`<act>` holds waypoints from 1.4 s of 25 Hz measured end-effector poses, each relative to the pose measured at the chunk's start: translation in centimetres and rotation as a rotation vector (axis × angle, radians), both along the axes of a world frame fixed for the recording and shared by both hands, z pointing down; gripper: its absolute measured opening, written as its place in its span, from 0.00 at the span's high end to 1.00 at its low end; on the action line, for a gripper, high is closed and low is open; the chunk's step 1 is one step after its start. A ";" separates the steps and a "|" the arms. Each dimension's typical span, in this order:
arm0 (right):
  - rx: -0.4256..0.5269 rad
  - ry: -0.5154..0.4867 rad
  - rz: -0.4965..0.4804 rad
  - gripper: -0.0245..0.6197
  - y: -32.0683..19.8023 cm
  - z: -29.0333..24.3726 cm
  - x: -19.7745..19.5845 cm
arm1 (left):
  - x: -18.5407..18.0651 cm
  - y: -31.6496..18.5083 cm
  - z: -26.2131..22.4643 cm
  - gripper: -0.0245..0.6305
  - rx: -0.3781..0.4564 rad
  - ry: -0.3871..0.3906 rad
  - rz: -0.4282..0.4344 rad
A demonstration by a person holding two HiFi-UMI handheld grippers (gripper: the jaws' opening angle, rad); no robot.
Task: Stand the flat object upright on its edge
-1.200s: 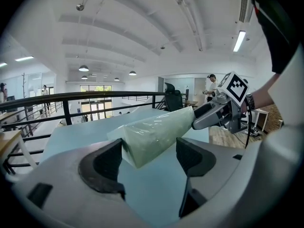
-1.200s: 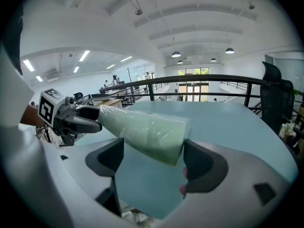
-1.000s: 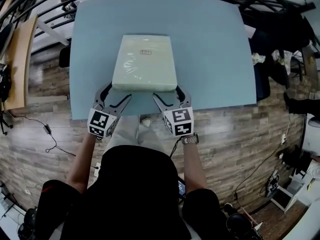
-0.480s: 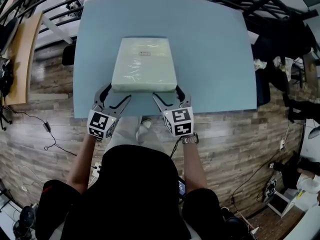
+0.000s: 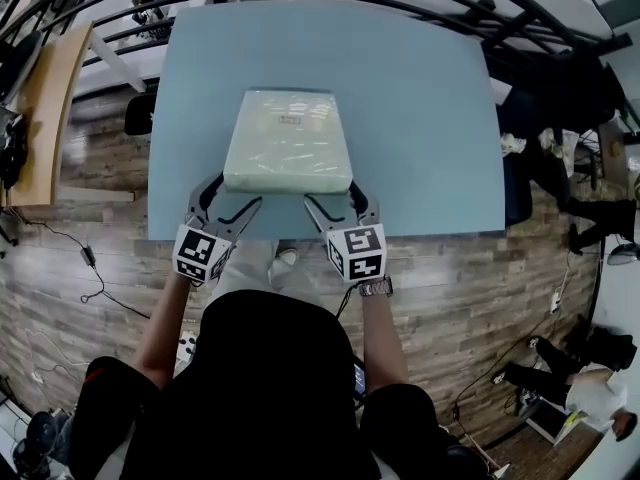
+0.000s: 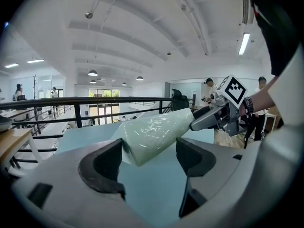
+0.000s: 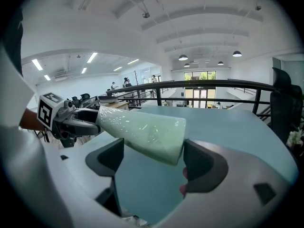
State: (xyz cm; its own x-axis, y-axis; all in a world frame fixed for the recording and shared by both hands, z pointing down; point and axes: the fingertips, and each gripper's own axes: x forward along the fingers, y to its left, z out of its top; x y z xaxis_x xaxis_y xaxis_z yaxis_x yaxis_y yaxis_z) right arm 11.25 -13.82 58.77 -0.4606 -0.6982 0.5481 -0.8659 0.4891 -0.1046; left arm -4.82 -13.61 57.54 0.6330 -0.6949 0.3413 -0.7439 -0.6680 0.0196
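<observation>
A pale green flat package (image 5: 287,140) wrapped in clear film lies broad face up on the light blue table (image 5: 420,118), a little left of the middle of the frame. A small label (image 5: 290,120) sits near its far edge. It is not standing on edge. Whether its near edge has left the table cannot be told from these views. The left gripper (image 5: 236,190) is at the package's near left corner, with one finger running up beside the left edge and the other along the near edge. The right gripper (image 5: 332,190) mirrors it at the near right corner. In the left gripper view, the left gripper (image 6: 149,148) has its jaws spread wide. The corner of the package (image 6: 152,132) sits between them against the left pad and clear of the right one, so it is not pinched. The right gripper (image 6: 216,115) shows at the package's other end. In the right gripper view, the right gripper (image 7: 152,163) likewise has its jaws wide apart around the other corner of the package (image 7: 142,129), which lies close to the right pad. The left gripper (image 7: 71,120) shows beyond, at the left of that frame. A wristwatch (image 5: 375,286) shows on the person's right wrist, and wood-plank floor (image 5: 470,288) fills the lower frame.
</observation>
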 end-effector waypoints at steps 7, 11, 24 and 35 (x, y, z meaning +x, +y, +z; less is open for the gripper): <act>0.006 0.008 -0.017 0.40 0.5 -0.4 -0.6 | -0.7 0.6 -0.2 0.44 -0.001 0.001 -0.013; 0.019 0.007 -0.020 0.40 0.6 -1.0 -0.7 | -0.7 0.5 -0.9 0.44 0.011 0.003 -0.018; 0.045 -0.002 -0.020 0.40 1.3 -2.4 -0.5 | -0.7 1.4 -1.8 0.44 0.029 -0.012 -0.018; 0.076 -0.007 -0.026 0.40 1.8 -3.9 0.1 | -0.1 1.7 -3.3 0.44 0.045 -0.018 -0.016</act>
